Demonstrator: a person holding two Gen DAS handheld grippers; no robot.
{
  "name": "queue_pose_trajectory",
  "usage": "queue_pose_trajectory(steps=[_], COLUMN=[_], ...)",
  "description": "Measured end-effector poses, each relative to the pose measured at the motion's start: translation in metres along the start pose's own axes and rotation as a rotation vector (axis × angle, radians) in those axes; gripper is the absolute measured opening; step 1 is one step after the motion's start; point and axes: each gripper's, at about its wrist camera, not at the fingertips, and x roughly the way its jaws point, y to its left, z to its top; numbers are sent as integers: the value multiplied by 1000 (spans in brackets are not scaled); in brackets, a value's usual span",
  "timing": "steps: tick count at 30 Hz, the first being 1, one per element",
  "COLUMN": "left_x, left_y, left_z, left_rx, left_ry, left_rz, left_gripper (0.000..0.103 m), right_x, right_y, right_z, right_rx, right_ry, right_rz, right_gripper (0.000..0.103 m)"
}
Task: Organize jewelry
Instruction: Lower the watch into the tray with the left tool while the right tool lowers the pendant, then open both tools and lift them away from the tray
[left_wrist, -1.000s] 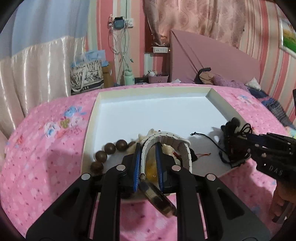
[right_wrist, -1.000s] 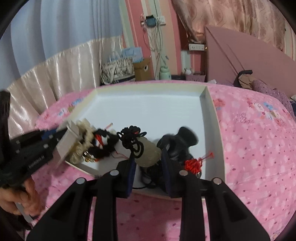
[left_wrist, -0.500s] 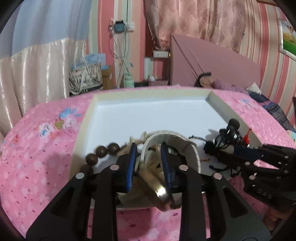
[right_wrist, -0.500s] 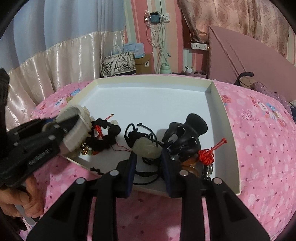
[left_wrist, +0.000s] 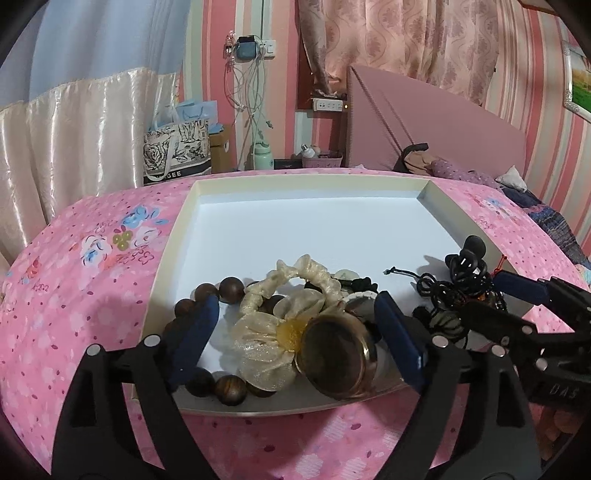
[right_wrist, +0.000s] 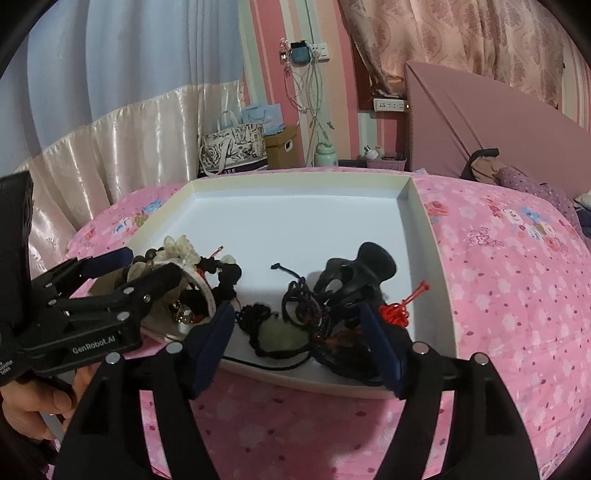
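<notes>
A shallow white tray (left_wrist: 310, 221) lies on the pink bedspread and also shows in the right wrist view (right_wrist: 295, 221). My left gripper (left_wrist: 299, 332) is open over the tray's near left part, around a cream scrunchie (left_wrist: 284, 295), a watch with a gold case (left_wrist: 336, 354) and brown wooden beads (left_wrist: 229, 288). My right gripper (right_wrist: 299, 332) is open over the near right part, around a pale green stone on a black cord (right_wrist: 277, 332), beside a black hair claw (right_wrist: 354, 273) and a red knot tassel (right_wrist: 399, 310).
The pink floral bedspread (left_wrist: 85, 295) surrounds the tray. A pink headboard (left_wrist: 424, 122) stands at the back right. A patterned bag (left_wrist: 177, 151) and a cardboard box stand by the curtain. The person's hand (right_wrist: 29, 402) holds the left gripper.
Both grippers have opened and let go: the left released the watch and the white band, the right released the stone on its cord. Both pieces now lie in the tray.
</notes>
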Motion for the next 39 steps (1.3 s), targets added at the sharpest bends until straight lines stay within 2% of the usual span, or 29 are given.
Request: queue_pose_trajectory(steps=[5, 8, 12, 15, 20, 23, 27, 34, 36, 39], left_x=[-9, -21, -43, -69, -112, -132, -140, -119, -112, -110], left_y=[0, -4, -14, -14, 2, 20, 33, 35, 34, 33], left_z=[-1, -3, 6, 18, 37, 36, 11, -19, -25, -34], left_rx=[0, 24, 74, 80, 34, -6, -6, 14, 21, 14], left_ry=[-44, -104, -197, -287, -357, -346, -329, -269, -251, -260], left_rz=[-3, 18, 63, 110, 146, 163, 187, 221, 210, 155], left_gripper=[97, 99, 100, 100, 100, 100, 100, 100, 100, 100], right_x=[-6, -11, -16, -37, -75, -90, -89, -83, -82, -78], right_y=[-7, -14, -16, -16, -21, -16, -1, 8, 6, 0], right_z=[0, 1, 8, 17, 36, 31, 4, -23, -26, -29], right_rx=[8, 25, 15, -11, 42, 13, -66, -74, -61, -43], right_ry=[-9, -26, -41, -99, -150, -165, -115, -145, -154, -156], right_rz=[-23, -34, -76, -99, -107, -129, -141, -233, -227, -210], right_gripper=[72, 77, 78, 83, 92, 97, 97, 97, 97, 97])
